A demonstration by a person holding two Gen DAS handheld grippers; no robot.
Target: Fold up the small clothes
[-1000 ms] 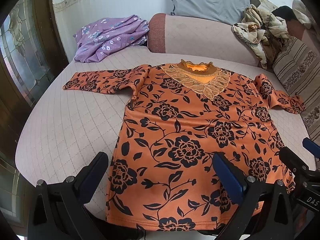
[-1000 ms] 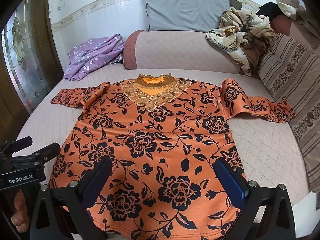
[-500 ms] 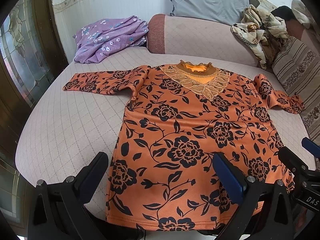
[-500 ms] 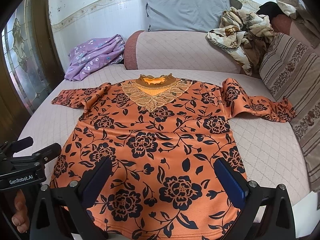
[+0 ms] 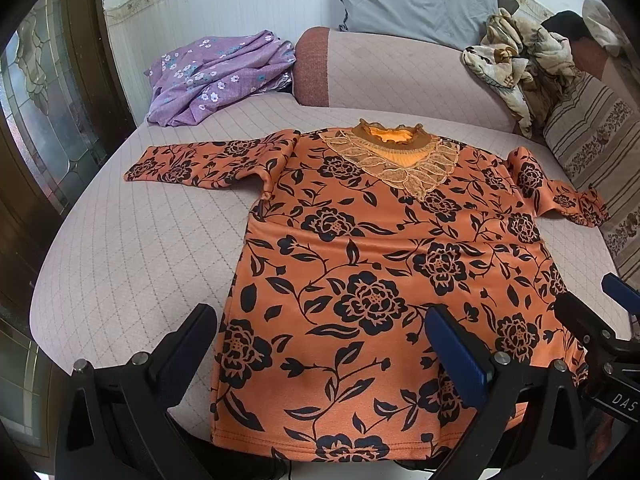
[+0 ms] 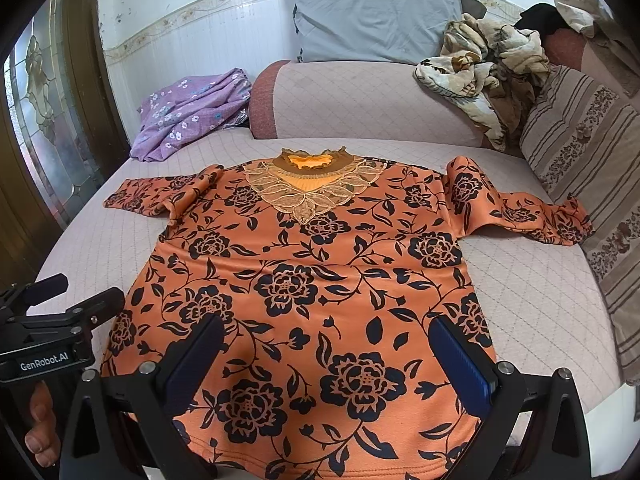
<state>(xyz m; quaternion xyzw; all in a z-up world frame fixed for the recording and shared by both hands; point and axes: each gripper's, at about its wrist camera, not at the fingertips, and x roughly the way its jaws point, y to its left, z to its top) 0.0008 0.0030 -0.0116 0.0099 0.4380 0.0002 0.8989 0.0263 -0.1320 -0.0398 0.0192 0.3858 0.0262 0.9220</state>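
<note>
An orange top with black flowers (image 5: 384, 264) lies flat and face up on the pale quilted bed, lace collar at the far end and both sleeves spread out; it also shows in the right wrist view (image 6: 312, 280). My left gripper (image 5: 320, 344) is open and empty, hovering above the hem's left part. My right gripper (image 6: 324, 352) is open and empty above the hem's middle. The right gripper also shows at the right edge of the left wrist view (image 5: 592, 328), and the left gripper shows at the left edge of the right wrist view (image 6: 60, 312).
A purple flowered garment (image 5: 216, 76) lies at the bed's far left corner. A pink bolster (image 5: 400, 76) and a grey pillow (image 5: 416, 0) stand behind the top. A crumpled patterned cloth (image 5: 516, 64) and a striped cushion (image 5: 600, 152) sit at the right. A glass-panelled door (image 5: 36, 100) is at the left.
Both views have shifted very slightly; the top lies as before and both grippers stay open.
</note>
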